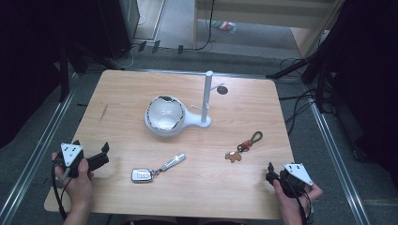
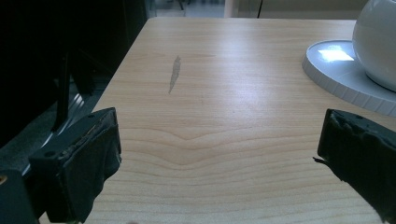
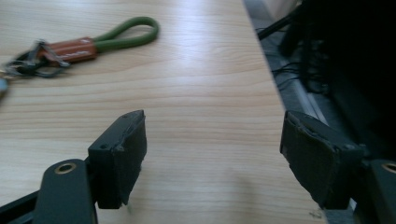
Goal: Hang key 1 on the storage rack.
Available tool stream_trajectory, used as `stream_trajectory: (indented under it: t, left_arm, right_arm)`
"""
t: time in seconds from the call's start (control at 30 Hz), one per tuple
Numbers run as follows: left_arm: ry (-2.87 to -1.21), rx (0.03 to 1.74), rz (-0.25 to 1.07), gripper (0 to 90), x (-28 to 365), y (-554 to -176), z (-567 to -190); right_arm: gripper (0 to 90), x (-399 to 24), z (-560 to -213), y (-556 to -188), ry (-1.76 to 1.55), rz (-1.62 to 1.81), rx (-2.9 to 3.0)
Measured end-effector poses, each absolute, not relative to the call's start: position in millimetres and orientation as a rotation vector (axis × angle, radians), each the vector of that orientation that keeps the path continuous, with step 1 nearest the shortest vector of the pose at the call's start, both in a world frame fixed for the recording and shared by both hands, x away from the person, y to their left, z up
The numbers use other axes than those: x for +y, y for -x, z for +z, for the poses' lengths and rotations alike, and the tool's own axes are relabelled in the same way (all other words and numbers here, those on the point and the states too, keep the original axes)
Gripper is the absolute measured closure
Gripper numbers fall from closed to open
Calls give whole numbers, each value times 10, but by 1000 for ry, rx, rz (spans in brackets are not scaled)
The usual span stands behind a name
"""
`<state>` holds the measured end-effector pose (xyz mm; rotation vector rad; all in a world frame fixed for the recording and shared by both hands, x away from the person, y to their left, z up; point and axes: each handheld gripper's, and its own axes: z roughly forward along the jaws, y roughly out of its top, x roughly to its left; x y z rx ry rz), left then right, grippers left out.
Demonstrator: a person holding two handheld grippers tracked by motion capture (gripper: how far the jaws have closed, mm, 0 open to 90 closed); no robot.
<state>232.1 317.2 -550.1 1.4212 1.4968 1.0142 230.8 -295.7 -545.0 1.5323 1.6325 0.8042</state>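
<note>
The keyring (image 1: 244,146) lies on the bench (image 1: 117,93), just far-left of the right gripper (image 1: 271,171); both grippers' fingers (image 3: 119,154) apart, empty.

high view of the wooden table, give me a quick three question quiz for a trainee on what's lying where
1. True or false: the silver car key fob lies nearer the left gripper than the right gripper.
2. Which thing lies closest to the right gripper? A) white bowl-shaped stand with an upright post B) brown tag keychain with a green loop C) silver car key fob
3. Fill in: both grippers have their fingers ____, with nothing between them.

Key: 1 true. 2 B. 3 open.
</note>
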Motion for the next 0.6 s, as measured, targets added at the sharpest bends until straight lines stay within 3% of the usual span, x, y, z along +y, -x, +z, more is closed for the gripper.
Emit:
stream_trajectory:
  t: [0.13,0.23,0.6]
  left_arm:
    - [-1381,1526,1030,0,3172,-2297,-5502]
    - [-1359,1539,1028,0,3186,-2289,-5502]
    - [-1426,1499,1013,1,3151,-2297,-5501]
  right_arm:
    - [220,-2902,-5385,-2303,-1488,820,1693]
    - [326,-2861,-5333,-2321,-1462,811,1736]
    - [334,-2746,-5025,-2587,-1506,695,1950]
